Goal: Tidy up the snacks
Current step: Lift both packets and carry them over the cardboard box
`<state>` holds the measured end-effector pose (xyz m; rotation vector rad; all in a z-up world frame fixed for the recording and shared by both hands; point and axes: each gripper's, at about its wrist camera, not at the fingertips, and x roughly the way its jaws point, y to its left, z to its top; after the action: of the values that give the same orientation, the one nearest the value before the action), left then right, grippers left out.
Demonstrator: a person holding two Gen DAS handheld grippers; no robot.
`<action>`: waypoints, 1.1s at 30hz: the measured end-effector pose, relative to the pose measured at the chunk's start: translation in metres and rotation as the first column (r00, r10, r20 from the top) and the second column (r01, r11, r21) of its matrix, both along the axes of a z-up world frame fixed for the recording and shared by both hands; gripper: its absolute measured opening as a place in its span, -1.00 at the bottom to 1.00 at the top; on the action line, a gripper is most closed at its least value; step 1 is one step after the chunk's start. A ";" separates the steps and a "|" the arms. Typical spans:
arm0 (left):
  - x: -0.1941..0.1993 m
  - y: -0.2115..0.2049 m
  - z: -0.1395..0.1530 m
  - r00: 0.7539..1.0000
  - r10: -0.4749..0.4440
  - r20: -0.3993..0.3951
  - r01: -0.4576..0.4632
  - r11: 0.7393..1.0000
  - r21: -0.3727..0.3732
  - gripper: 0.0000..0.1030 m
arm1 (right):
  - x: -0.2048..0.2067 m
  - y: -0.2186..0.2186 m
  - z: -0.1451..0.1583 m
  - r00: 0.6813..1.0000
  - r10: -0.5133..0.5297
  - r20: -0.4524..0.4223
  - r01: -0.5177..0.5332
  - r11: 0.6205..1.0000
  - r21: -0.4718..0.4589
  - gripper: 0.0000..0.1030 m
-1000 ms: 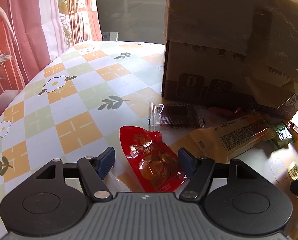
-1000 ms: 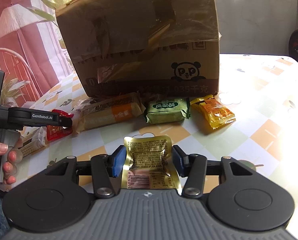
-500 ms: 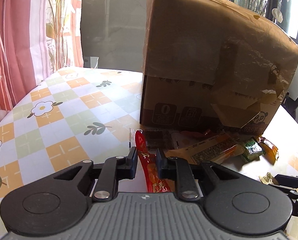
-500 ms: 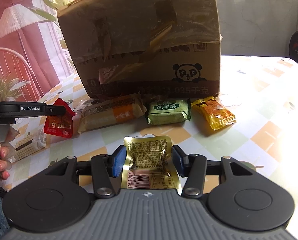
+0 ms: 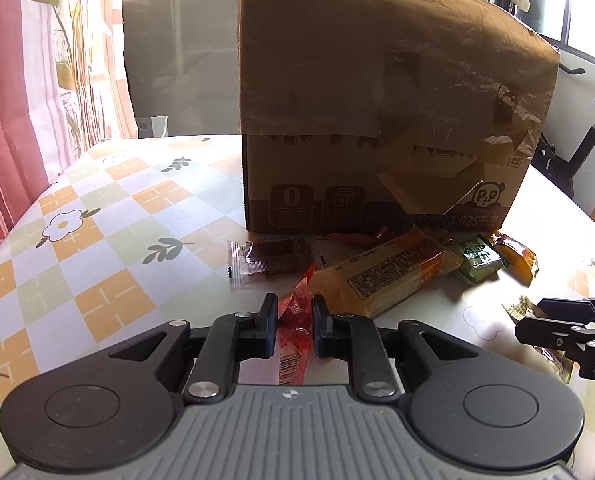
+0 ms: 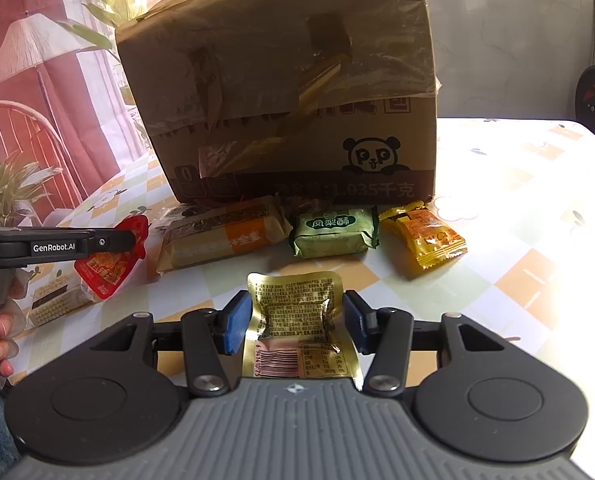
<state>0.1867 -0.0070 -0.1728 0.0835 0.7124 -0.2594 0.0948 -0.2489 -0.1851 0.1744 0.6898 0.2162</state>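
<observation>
While the left hand-held gripper [image 5: 294, 325] pinches the crumpled red snack pouch [image 5: 295, 322] at lower centre, lifted off the checked surface [image 5: 97, 240], the right hand-held gripper [image 6: 295, 322] grips the gold snack packet [image 6: 297, 316]; behind stands the cardboard box [image 6: 289, 92], snacks along its base.

Matt cardboard box [image 6: 281, 92] — glossy tape; shiny gold foil pouch [image 6: 297, 320].

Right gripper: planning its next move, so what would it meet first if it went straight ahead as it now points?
The right gripper, shut on the gold packet, points down at the table. It would likely meet bare tablecloth first, then the green snack before the cardboard box; depth is unclear.
</observation>
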 end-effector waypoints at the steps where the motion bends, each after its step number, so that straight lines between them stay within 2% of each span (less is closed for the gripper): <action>1: 0.001 0.000 -0.001 1.000 0.008 -0.008 -0.007 1.000 0.012 -0.58 | 0.000 0.000 0.000 1.000 -0.001 0.001 0.001 1.000 0.001 0.02; 3: 0.005 0.005 -0.009 0.998 0.033 -0.062 -0.032 0.999 0.019 -0.58 | -0.001 -0.001 0.000 1.000 -0.004 0.000 0.004 1.000 0.003 0.02; 6: 0.005 0.013 -0.014 0.996 0.043 -0.072 -0.043 0.999 -0.003 -0.63 | -0.001 -0.002 0.000 1.000 -0.005 0.000 0.005 1.000 0.005 0.02; 7: 0.005 0.016 -0.013 0.997 0.046 -0.066 -0.047 0.999 -0.017 -0.72 | -0.001 -0.002 0.000 1.000 -0.005 0.001 0.005 1.000 0.005 0.02; 10: 0.005 0.020 -0.008 0.999 0.036 -0.040 -0.038 0.997 -0.061 -0.73 | -0.001 -0.001 0.000 1.000 -0.002 0.001 0.002 1.000 0.004 0.02; 18: -0.003 0.014 0.026 0.997 0.001 0.072 0.005 0.996 -0.083 -0.73 | -0.002 -0.005 0.012 0.999 -0.009 0.038 0.009 1.000 -0.003 0.02; 24: -0.004 0.003 0.072 0.980 -0.042 0.193 0.061 0.994 -0.092 -0.73 | 0.004 -0.011 0.057 0.986 0.022 0.166 -0.018 1.000 -0.024 0.02; 29: 0.009 -0.018 0.119 0.947 -0.086 0.308 0.127 0.985 -0.114 -0.73 | 0.020 -0.011 0.117 0.946 0.084 0.314 -0.066 0.996 -0.065 0.02; 33: 0.032 -0.043 0.148 0.930 -0.117 0.347 0.171 0.977 -0.129 -0.73 | 0.041 -0.012 0.157 0.908 0.124 0.401 -0.086 0.990 -0.110 0.02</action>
<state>0.2189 -0.0495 -0.0246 0.0284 0.3409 -0.4307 0.1362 -0.2606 -0.0286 0.0027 0.2907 0.3139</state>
